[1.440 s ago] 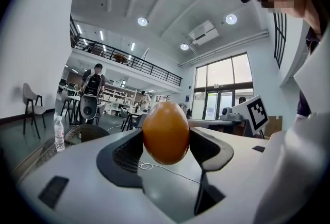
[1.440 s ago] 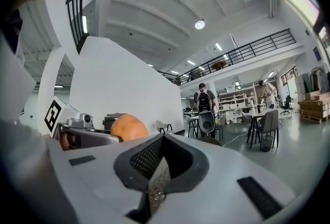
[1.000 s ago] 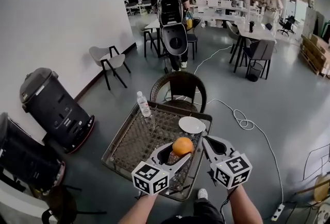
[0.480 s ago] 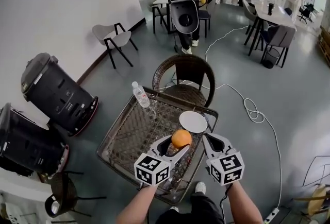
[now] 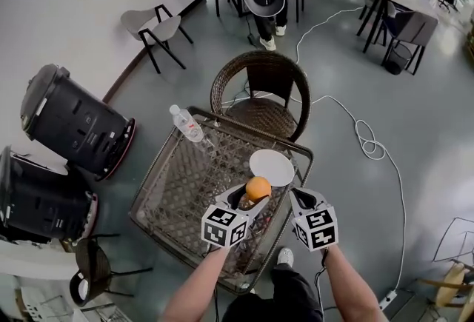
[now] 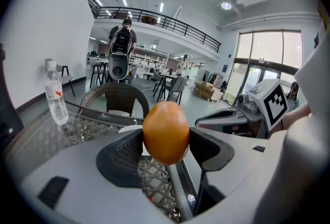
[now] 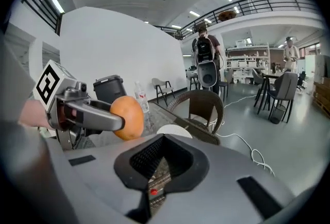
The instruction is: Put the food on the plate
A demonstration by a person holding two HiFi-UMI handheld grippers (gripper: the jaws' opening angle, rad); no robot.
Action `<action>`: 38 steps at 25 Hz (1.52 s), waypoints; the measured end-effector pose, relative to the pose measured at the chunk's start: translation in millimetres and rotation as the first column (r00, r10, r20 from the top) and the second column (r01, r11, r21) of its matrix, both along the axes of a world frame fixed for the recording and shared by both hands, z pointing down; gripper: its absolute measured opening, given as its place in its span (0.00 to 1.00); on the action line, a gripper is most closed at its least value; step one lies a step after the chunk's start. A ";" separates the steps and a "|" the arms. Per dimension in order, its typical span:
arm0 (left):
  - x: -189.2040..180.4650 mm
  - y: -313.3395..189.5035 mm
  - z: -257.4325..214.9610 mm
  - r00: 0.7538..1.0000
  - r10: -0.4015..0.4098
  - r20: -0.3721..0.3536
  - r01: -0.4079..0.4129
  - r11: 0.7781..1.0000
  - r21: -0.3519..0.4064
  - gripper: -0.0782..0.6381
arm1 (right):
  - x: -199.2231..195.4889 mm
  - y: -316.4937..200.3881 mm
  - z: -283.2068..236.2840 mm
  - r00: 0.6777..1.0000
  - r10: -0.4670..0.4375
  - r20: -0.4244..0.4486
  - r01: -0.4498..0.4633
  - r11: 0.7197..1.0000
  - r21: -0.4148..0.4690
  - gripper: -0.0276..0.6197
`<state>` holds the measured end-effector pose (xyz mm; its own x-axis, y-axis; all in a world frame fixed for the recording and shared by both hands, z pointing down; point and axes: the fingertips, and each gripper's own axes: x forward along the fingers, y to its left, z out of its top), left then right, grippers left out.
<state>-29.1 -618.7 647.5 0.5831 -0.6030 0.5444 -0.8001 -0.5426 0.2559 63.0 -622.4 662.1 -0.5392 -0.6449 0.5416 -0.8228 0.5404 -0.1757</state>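
The orange [image 5: 258, 188] is gripped on two sides by the closed jaws of the left gripper [image 5: 252, 198]. It is held in the air, just below the centre of the head view, above the near right part of the wicker table [image 5: 172, 191]. The white plate [image 5: 271, 167] is seen just beyond it, toward the upper right, near the table's right edge. The fruit is judged to be close to the plate's near rim but not yet over its middle. The right gripper [image 5: 295, 196] is held just to the right of the orange, its jaws brought together on nothing. A water bottle [image 5: 185, 123] is stood at the table's far left corner, and a wicker chair [image 5: 259, 87] is set behind the table, at upper centre.

The carrying step is judged to be in hand. Next, the orange needs to be brought forward over the plate, lowered until it is borne there, and only then released, gently, since a round fruit may roll off.
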 end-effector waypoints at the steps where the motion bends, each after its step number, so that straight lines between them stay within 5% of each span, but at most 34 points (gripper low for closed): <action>1: 0.8 -5.7 6.7 1.000 -0.003 0.004 0.003 1.000 -0.014 0.51 | 2.1 -3.2 10.0 1.000 -0.003 -0.010 0.002 1.000 -0.021 0.05; 9: 15.4 -46.7 61.2 0.997 0.019 0.069 -0.013 0.996 -0.091 0.51 | 17.3 -23.1 69.0 0.997 -0.019 -0.070 0.010 0.992 -0.123 0.05; 15: 12.5 -81.1 86.1 0.976 0.052 0.210 -0.028 0.993 -0.116 0.51 | 20.5 -29.5 68.3 0.999 -0.006 -0.053 -0.002 0.988 -0.153 0.05; 23: 18.0 -100.1 118.5 0.858 0.191 0.476 -0.133 0.979 -0.153 0.51 | 20.6 -32.4 64.0 1.000 0.001 -0.012 -0.003 0.985 -0.174 0.05; 27: 25.4 -100.6 123.0 0.811 0.214 0.544 -0.170 0.977 -0.131 0.51 | 25.7 -30.3 61.8 1.000 0.007 -0.002 -0.008 0.984 -0.176 0.05; 38: 48.4 -99.6 131.7 0.875 0.246 0.418 -0.185 0.966 -0.181 0.51 | 42.9 -30.2 54.9 0.999 0.037 0.005 -0.035 0.985 -0.167 0.05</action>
<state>19.3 -718.3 779.3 0.3778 -0.3945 0.8377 -0.7137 -0.7004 -0.0079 105.9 -652.6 717.0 -0.5220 -0.5648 0.6391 -0.8395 0.4728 -0.2678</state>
